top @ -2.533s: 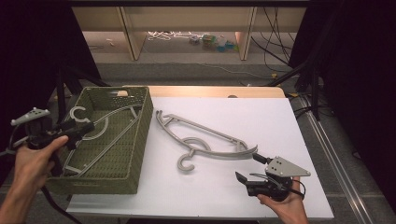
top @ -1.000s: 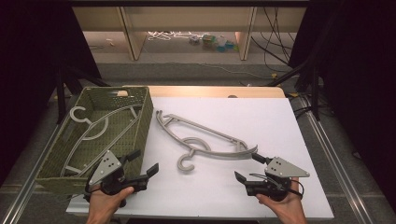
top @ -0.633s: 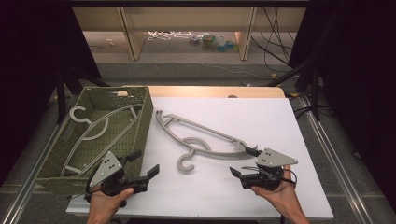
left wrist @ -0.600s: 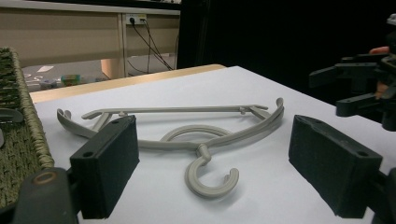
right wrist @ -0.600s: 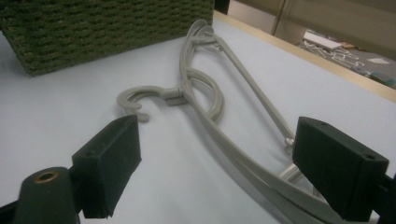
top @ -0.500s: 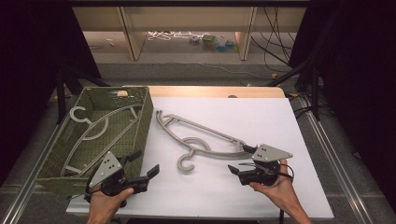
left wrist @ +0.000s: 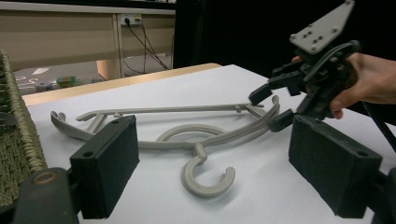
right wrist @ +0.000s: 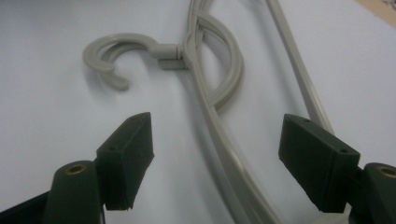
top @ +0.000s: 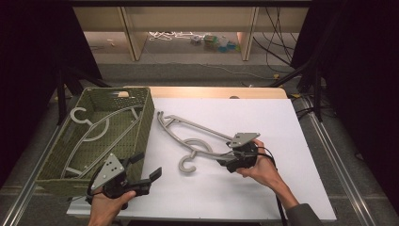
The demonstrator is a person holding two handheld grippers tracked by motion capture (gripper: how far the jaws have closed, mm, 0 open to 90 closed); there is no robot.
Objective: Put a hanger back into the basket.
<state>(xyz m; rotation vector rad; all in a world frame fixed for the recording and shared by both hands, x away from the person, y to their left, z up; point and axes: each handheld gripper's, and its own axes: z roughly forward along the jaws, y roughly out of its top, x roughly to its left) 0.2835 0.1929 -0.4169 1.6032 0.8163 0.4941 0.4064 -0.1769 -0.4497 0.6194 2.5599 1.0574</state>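
Hanger on table: grey plastic hanger (top: 197, 141), smooth, slender curved arms, open C-shaped hook; lies flat on the white table (top: 282, 122), right of the basket.
Basket: olive woven basket (top: 146, 117), rectangular, coarse weave, at the table's left edge.
Hanger in basket: second grey hanger (top: 101, 129) of like shape, lying inside.
Right gripper: right gripper (top: 225, 159), matte black block pads, jaws spread wide to either side of the table hanger's arm end, not touching it.
Left gripper: left gripper (top: 146, 167), jaws apart, empty, near the basket's front corner.
Change: since half a second ago the right gripper has moved leftward onto the hanger's end; left gripper unmoved.
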